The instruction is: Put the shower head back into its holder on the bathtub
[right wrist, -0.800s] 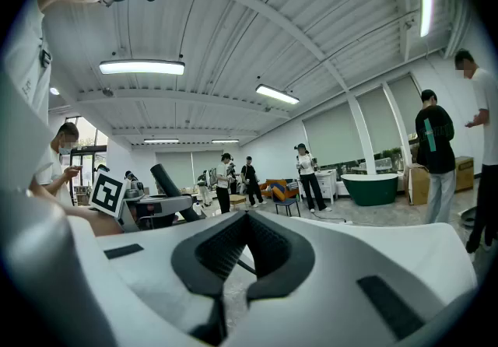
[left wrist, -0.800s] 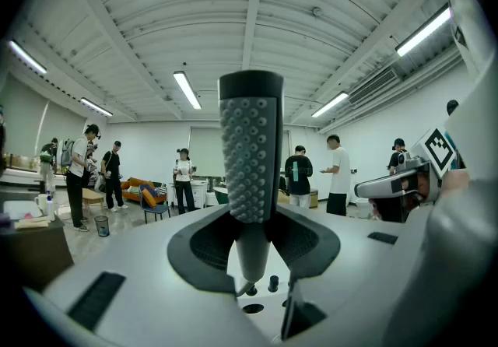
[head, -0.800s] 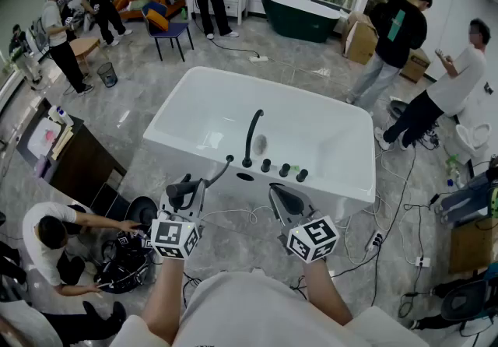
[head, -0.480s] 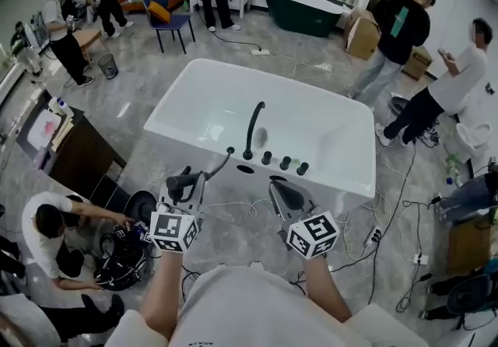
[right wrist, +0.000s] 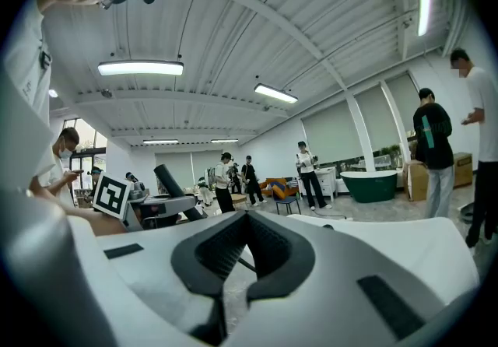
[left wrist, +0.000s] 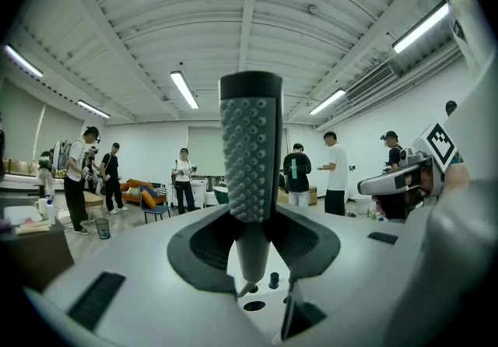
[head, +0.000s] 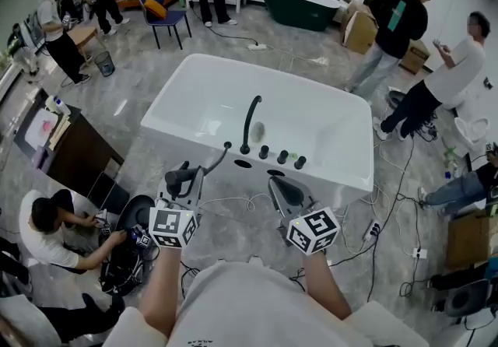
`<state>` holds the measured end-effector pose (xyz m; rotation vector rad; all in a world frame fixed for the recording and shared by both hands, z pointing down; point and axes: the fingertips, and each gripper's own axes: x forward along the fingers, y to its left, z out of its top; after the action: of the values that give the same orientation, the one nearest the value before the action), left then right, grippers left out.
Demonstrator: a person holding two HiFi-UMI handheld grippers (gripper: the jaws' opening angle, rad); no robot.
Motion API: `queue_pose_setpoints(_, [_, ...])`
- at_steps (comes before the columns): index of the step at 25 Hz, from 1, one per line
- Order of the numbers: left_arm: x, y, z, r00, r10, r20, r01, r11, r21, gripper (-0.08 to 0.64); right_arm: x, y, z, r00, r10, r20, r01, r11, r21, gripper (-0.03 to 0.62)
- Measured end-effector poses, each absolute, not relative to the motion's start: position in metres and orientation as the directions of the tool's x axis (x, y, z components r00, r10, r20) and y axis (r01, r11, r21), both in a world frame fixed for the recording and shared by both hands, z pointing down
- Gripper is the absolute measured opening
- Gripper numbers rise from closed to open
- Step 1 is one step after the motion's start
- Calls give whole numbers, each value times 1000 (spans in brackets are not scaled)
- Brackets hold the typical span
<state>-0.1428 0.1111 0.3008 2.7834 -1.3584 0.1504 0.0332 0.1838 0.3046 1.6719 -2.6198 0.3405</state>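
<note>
Glossy white bathtub [head: 208,104], matt black faucet [head: 249,121], studded grey shower head [left wrist: 249,152]

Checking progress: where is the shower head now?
The shower head sits lower left in the head view, clamped in the left gripper, short of the bathtub's near rim.

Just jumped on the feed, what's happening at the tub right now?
A person stands at the near side of the white bathtub with a gripper in each hand. The left gripper is clamped on the dark shower head, held short of the tub's rim, thin end toward the open holder hole by the faucet. The right gripper is shut and empty. The shower head is not yet in its holder.
</note>
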Motion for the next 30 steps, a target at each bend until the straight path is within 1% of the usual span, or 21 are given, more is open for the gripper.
queue_pose_setpoints(4, [-141, 111, 302, 611, -785, 103, -789, -615, -1, 140, 36, 184, 305, -438, -891, 116, -891, 414, -185, 17])
queue_pose_setpoints(14, [-132, 116, 304, 604, -789, 111, -794, -608, -2, 140, 49, 177, 313, -447, -883, 142, -888, 418, -194, 17])
queue_pose_setpoints(30, [-91, 126, 299, 553, -824, 121, -827, -561, -34, 140, 91, 181, 316, -501, -858, 113, -859, 476, -187, 17])
